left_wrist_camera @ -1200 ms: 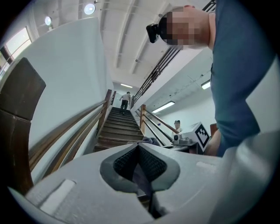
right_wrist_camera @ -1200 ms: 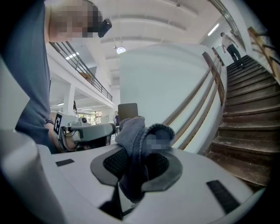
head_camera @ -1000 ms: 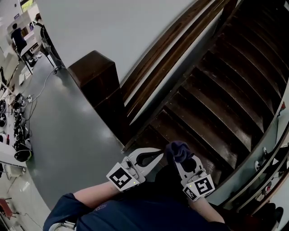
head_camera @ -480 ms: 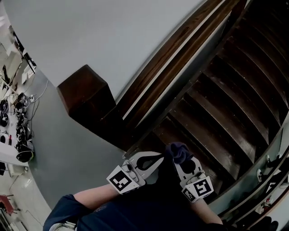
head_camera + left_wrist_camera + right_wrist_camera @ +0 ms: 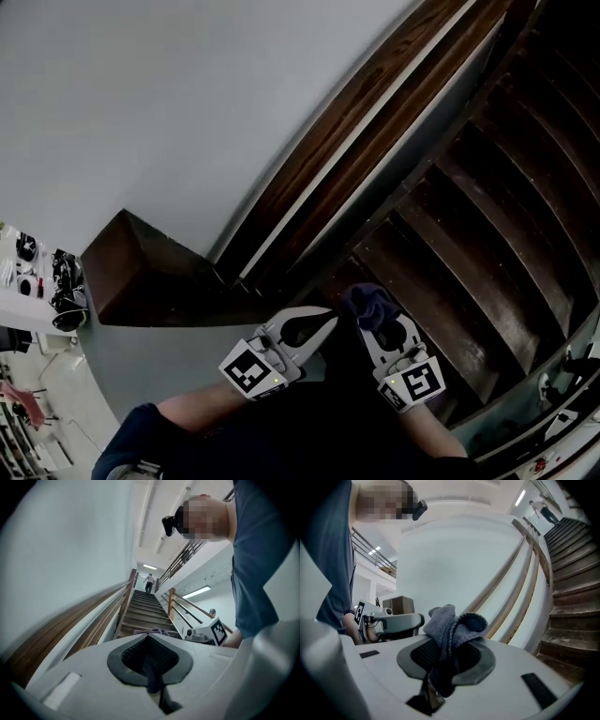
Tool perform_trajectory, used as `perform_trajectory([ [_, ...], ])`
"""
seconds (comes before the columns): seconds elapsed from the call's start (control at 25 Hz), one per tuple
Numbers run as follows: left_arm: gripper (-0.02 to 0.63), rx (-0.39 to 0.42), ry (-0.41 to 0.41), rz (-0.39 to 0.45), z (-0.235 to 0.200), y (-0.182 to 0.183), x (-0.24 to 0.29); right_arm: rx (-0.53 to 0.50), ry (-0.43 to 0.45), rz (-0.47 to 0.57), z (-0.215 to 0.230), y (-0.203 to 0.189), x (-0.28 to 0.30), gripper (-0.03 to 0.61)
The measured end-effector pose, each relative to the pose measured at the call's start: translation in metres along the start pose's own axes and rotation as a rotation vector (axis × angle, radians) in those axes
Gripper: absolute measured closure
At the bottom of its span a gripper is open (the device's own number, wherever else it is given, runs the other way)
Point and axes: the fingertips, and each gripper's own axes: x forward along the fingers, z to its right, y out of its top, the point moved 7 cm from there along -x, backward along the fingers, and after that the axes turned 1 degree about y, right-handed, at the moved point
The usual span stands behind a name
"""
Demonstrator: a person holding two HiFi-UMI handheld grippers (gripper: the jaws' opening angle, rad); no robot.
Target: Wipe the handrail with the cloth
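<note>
The dark wooden handrail climbs along the white wall from a square newel post towards the upper right. It also shows as a brown band, the handrail at the left and the handrail at the right. My right gripper is shut on a bunched blue-grey cloth, which sticks out past the jaws as the cloth. My left gripper is shut with nothing in it, just left of the right one. Both hover over the lowest steps, apart from the rail.
Dark wooden stairs rise to the right, with a second railing on their far side. A person stands high up the stairs. Grey floor and cluttered gear lie at the lower left.
The head view has swung up towards the wall: the newel post and floor slid down and left in frame. Both grippers keep their states and stay side by side, the cloth still held.
</note>
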Motion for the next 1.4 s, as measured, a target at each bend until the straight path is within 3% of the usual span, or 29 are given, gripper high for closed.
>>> perform_trajectory([
  [0.24, 0.611, 0.002, 0.068, -0.013, -0.018, 0.060, 0.068, -0.041, 0.094, -0.022, 0.073, 0.072, 0.029, 0.482],
  [0.48, 0.611, -0.005, 0.105, 0.038, -0.052, 0.105, 0.084, -0.090, 0.115, -0.030, 0.089, 0.130, 0.073, 0.482],
  [0.88, 0.609, 0.019, 0.062, 0.105, -0.130, 0.145, 0.130, -0.242, 0.030, -0.045, 0.133, 0.198, 0.146, 0.482],
  [1.2, 0.610, 0.069, 0.084, 0.172, -0.173, 0.170, 0.173, -0.336, -0.016, -0.069, 0.183, 0.235, 0.199, 0.482],
  [1.4, 0.611, 0.048, 0.123, 0.166, -0.196, 0.164, 0.189, -0.424, -0.036, -0.099, 0.214, 0.259, 0.224, 0.482],
])
